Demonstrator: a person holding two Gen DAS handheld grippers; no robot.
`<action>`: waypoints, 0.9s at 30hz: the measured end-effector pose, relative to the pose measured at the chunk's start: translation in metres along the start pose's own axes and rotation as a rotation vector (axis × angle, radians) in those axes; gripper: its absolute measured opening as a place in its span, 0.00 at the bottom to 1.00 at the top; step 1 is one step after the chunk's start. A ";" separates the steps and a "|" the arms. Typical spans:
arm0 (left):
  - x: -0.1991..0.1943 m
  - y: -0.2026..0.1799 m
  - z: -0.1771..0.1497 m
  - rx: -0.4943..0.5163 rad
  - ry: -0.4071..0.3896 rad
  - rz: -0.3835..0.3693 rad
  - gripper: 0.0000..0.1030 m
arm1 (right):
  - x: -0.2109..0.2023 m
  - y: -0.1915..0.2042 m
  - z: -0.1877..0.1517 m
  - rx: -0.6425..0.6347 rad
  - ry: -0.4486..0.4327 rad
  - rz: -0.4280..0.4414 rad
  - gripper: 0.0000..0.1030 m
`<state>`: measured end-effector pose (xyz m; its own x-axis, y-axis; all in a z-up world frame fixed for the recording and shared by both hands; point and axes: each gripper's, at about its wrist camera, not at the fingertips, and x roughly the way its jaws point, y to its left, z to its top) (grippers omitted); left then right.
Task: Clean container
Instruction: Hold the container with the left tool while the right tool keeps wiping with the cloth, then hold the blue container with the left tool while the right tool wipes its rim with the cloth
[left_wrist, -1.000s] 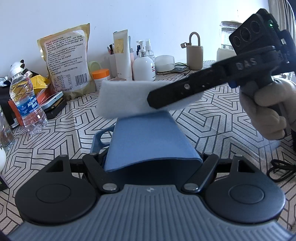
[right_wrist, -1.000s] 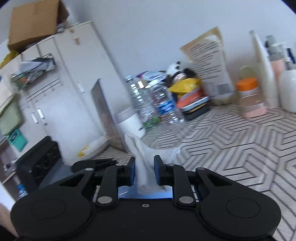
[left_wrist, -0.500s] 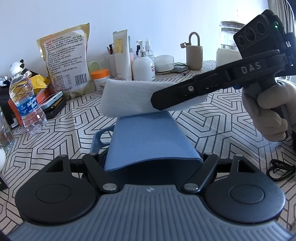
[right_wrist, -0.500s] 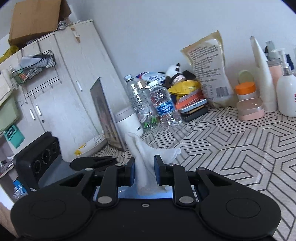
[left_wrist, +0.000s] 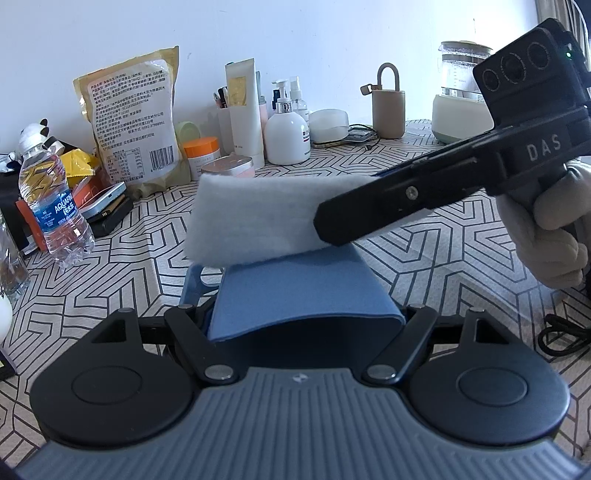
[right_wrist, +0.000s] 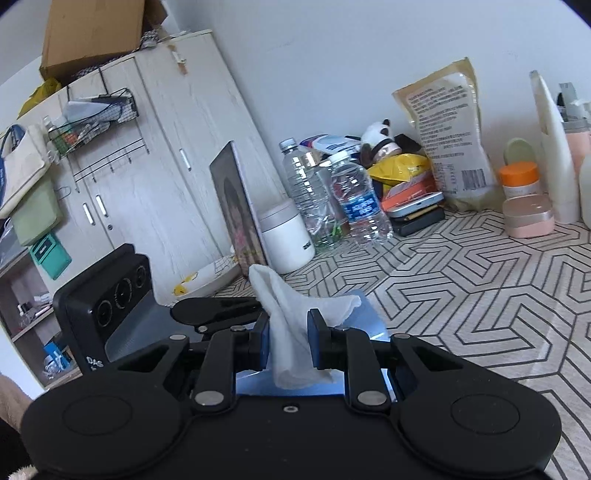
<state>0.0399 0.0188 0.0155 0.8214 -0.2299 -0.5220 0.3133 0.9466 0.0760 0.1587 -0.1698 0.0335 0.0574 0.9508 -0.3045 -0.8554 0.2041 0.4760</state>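
Gripping white cloth (right_wrist: 291, 332), right tongs (right_wrist: 288, 341) above blue container (left_wrist: 303, 291).

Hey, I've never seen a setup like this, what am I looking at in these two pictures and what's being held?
A person holds two hand-held grabbing tools, each with a fisheye camera looking along its fingers. The left tool's picture shows the left claw gripping a blue plastic container, and the right tool reaching in, held by a hand in a pale glove. The right claw pinches a white wiping cloth just above the container. Bottles, jars and a large snack bag stand on the patterned tablecloth.
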 end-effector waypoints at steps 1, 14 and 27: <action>0.000 0.000 0.000 -0.001 0.000 0.000 0.76 | -0.001 -0.002 0.000 0.009 -0.003 -0.006 0.22; 0.000 0.000 0.000 0.000 0.000 -0.001 0.76 | -0.004 -0.001 -0.003 0.027 -0.012 -0.020 0.22; 0.001 0.001 -0.001 -0.003 0.001 0.001 0.76 | -0.007 -0.003 -0.001 0.006 -0.036 -0.120 0.23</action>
<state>0.0403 0.0197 0.0145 0.8213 -0.2292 -0.5225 0.3114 0.9474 0.0739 0.1601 -0.1768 0.0336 0.1772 0.9272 -0.3300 -0.8381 0.3180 0.4433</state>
